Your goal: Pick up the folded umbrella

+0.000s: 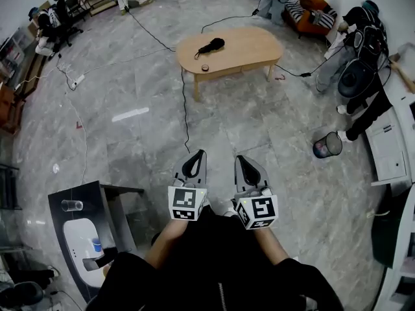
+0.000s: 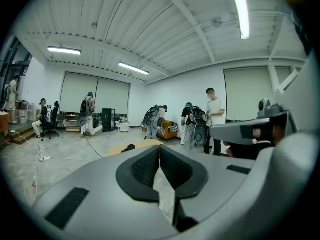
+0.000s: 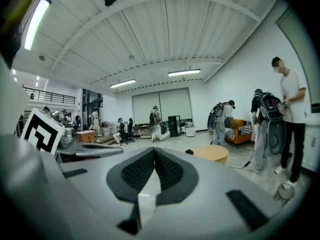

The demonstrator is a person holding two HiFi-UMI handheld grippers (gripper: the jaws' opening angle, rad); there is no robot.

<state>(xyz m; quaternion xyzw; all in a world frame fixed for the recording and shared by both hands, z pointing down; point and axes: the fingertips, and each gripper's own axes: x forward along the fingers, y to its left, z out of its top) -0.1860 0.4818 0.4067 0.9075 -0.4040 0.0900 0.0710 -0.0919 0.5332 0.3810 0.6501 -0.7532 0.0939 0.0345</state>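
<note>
A cable (image 1: 184,109) snakes over the floor in front of the desk (image 1: 253,44); the umbrella (image 1: 211,45) lies on the desk's left half. Well short of the desk, my left gripper (image 1: 200,153) and right gripper (image 1: 239,158) point nearly level, side by side, jaws closed on nothing. The umbrella's detail is too small to read.

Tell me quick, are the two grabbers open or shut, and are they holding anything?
Left gripper: shut, holding nothing.
Right gripper: shut, holding nothing.

a large open lab hall: grey stone floor (image 1: 130,148) crossed by cables (image 1: 184,109), people (image 3: 264,129) wearing backpack rigs, office chairs (image 1: 65,19), strip lights (image 3: 185,73) overhead.
</note>
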